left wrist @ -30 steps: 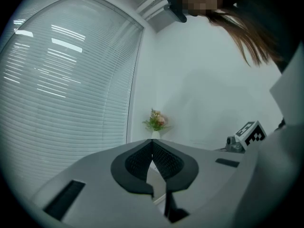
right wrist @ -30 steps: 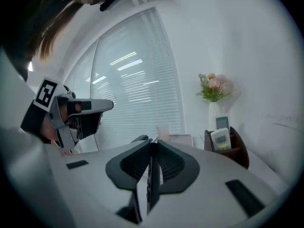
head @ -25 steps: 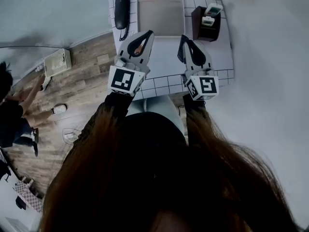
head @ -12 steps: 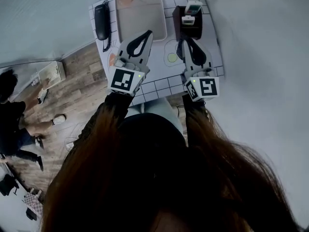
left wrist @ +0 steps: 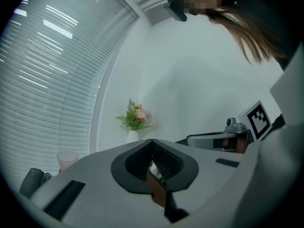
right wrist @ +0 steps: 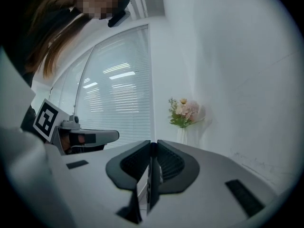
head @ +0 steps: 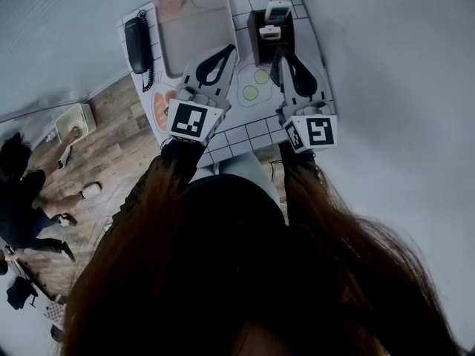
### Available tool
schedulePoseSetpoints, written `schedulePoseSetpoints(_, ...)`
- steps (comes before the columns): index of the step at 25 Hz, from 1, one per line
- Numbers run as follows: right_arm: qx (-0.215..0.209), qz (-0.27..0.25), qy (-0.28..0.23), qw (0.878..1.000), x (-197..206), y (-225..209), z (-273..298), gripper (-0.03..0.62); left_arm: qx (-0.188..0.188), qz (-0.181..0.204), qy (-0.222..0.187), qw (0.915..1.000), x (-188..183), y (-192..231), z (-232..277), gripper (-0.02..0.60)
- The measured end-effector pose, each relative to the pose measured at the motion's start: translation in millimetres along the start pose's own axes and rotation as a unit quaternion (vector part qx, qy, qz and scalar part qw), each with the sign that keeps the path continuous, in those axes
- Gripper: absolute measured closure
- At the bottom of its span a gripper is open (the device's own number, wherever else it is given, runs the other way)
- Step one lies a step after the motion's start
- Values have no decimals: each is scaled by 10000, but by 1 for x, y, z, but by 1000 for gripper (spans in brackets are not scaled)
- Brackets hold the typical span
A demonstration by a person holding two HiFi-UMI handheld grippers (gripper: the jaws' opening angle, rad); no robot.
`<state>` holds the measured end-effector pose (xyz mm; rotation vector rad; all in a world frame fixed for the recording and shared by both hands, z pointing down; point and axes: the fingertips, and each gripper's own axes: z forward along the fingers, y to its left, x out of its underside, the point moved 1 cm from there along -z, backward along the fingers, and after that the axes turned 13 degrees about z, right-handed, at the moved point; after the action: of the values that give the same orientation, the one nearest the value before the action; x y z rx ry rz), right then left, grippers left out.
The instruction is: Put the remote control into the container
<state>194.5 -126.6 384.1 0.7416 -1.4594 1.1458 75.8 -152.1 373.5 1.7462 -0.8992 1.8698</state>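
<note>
Looks basically done already. Can spot what seem to be two white remotes (head: 277, 10) standing upright inside the dark brown container (head: 257, 44) at the far right of the desk (head: 249, 130). Can't find any other remote lying loose on the checked cloth, just a phone (head: 137, 39) off to the left and a grey tray (head: 194, 32) right beside the container. Got the left tool (head: 228, 50) hovering over the tray's near corner, pinched closed with tips touching, nothing in it. Same story for the right tool (head: 280, 58) — closed down to a thin slit, empty, hanging just this side of the container. Seems like nothing left to do here, barring some other remote out of view.
</note>
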Motion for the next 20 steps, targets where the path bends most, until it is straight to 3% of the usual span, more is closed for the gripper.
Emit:
schedulePoseSetpoints(13, -419, -127, -110, 9990, -10, -22, 24, 540, 4, -135, 161, 9998, 13, 4, 28, 572)
schedulePoseSetpoints(16, -776, -234, -53, 9967, -10, -20, 33, 540, 13, -144, 186, 9997, 17, 7, 35, 574)
schedulePoseSetpoints(20, -1591, -597, 286, 9850, -5, -11, 48, 540, 31, -130, 230, 9996, 20, 7, 40, 572)
